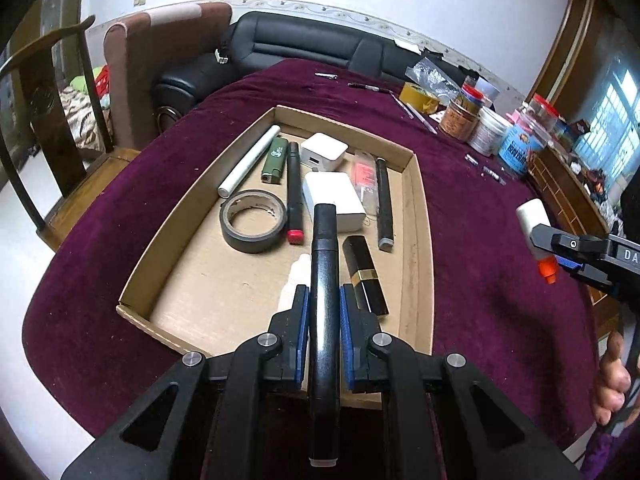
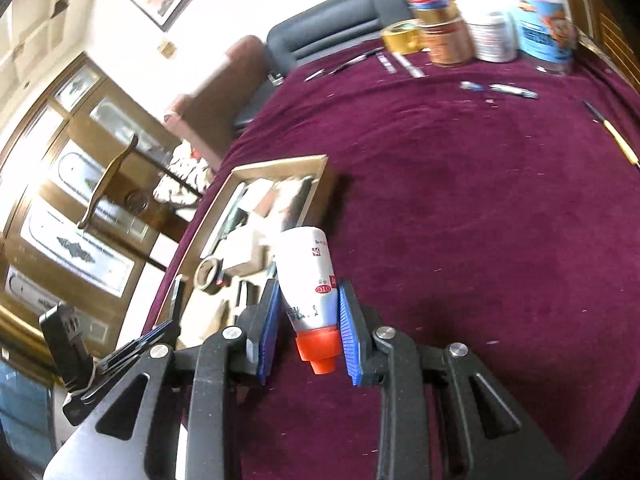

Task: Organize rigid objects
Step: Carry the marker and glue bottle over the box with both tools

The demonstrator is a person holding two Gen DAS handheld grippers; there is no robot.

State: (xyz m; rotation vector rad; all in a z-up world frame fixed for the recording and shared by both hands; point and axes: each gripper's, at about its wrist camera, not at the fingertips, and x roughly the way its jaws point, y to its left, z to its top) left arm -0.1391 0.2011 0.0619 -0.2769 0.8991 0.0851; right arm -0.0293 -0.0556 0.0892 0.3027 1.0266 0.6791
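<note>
While clamped, glossy cylindrical marker, cardboard tray.

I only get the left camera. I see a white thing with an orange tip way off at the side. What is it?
Observer: A small white bottle with an orange cap, clamped between the right gripper pads.
Child: Is there writing on it?
Observer: Yes, red print on its label, seen upside down in the right view.
Child: Which way does the cap point?
Observer: Back toward the right camera; the bottle's base aims at the cardboard tray.
Child: Is it over the tray?
Observer: From the right view it sits beside the tray's corner, above the purple cloth.
</note>
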